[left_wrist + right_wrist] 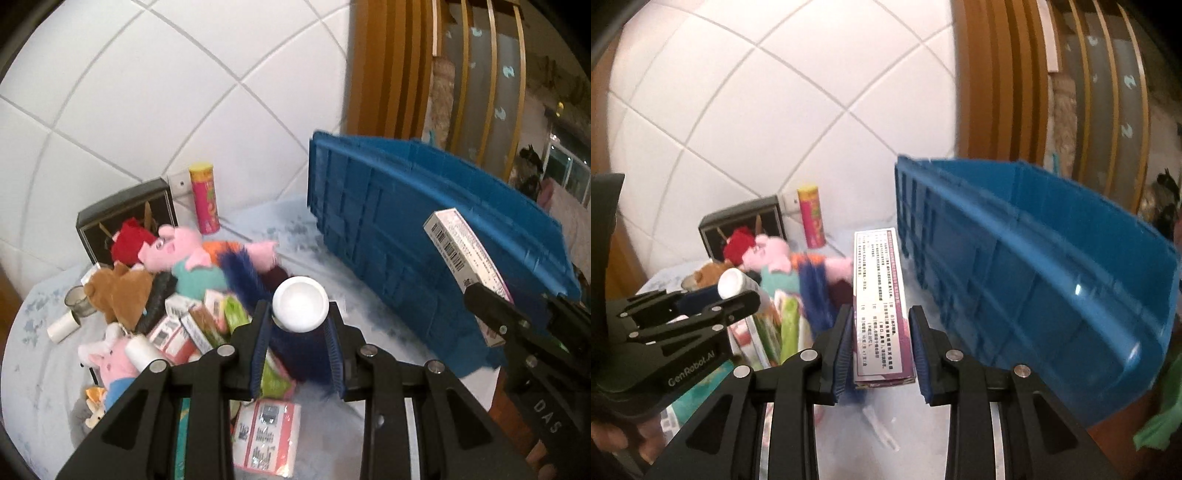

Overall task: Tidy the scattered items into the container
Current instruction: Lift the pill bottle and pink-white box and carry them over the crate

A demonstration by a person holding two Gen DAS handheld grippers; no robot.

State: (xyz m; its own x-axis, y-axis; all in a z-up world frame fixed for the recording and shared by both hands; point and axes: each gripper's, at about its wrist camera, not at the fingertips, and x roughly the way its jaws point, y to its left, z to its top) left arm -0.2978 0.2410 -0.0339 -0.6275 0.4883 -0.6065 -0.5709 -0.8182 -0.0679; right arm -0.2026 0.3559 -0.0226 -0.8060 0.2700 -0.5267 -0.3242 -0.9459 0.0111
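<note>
Left wrist view: my left gripper pinches a white-capped bottle above the pile; my right gripper clamps a box beside the blue bin.

Both claws clamped, loaded.

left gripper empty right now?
No, the left gripper is shut on a white-capped dark blue bottle, its cap showing between the pads.

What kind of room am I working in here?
Probably a room in a home, though hard to say which: a white tiled wall, a wood-slat partition, and a table piled with plush toys beside a blue bin.
</note>
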